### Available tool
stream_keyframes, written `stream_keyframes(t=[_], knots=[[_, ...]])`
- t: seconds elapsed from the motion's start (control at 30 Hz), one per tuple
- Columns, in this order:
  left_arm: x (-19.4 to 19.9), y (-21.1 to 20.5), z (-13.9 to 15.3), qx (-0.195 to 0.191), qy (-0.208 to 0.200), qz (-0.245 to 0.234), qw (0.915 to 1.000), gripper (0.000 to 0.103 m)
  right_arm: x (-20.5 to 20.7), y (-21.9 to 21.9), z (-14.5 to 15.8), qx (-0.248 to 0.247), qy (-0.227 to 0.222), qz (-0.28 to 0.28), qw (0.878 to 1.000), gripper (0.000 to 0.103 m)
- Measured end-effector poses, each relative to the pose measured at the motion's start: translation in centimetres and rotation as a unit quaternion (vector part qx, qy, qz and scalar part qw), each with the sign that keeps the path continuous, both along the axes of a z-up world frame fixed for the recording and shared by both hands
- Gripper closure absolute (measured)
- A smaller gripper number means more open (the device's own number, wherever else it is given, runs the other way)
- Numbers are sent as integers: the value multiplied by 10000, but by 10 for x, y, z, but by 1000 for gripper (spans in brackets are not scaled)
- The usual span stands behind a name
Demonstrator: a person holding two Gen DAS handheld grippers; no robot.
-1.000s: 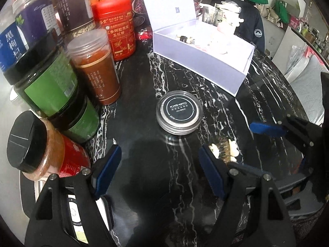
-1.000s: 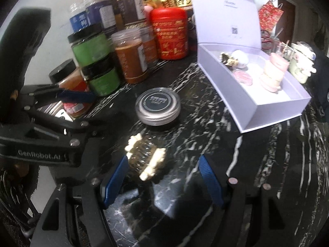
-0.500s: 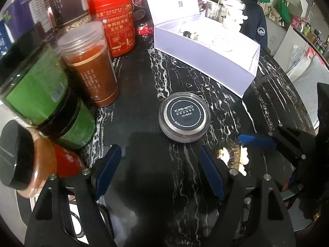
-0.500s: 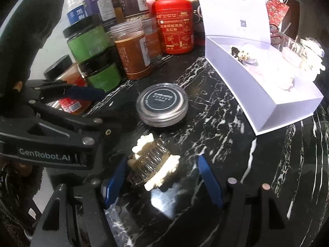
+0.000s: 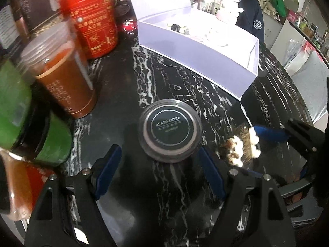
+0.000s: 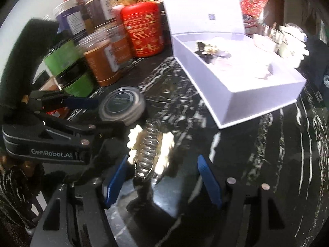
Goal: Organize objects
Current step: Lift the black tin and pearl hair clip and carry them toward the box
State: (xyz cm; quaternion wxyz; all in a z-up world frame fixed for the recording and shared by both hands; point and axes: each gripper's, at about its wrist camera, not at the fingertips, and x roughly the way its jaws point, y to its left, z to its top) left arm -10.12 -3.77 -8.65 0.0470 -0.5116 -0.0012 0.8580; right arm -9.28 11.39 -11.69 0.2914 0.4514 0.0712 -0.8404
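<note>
A white lidded box (image 6: 255, 100) is seen standing open on the black marble table (image 5: 164, 86), with a dark ornament and pale trinkets lying inside, too blurred to be named. The left gripper (image 5: 159, 169) is held with its fingers apart around the round black-lidded tin (image 5: 169, 131), no contact being visible, and the right gripper (image 6: 160, 174) is held with its fingers apart around the pearl-trimmed hair claw (image 6: 149, 152), which lies on the table just beside the tin. Jars of brown and green contents are crowded beside a red canister (image 6: 143, 28) at the table's far left.
</note>
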Motion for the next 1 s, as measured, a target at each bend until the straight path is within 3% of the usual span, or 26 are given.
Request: stream_keyframes(t=[0.6, 0.77, 1.0], knots=[[-28, 8, -17, -50, 4, -123, 9999, 26, -13, -9, -11, -36, 31, 82, 10000, 33], [-27, 9, -16, 16, 87, -256, 9996, 36, -16, -5, -8, -90, -5, 55, 9999, 40], [-22, 24, -15, -3, 89, -546, 9985, 36, -12, 7, -7, 20, 40, 7, 10000, 47]])
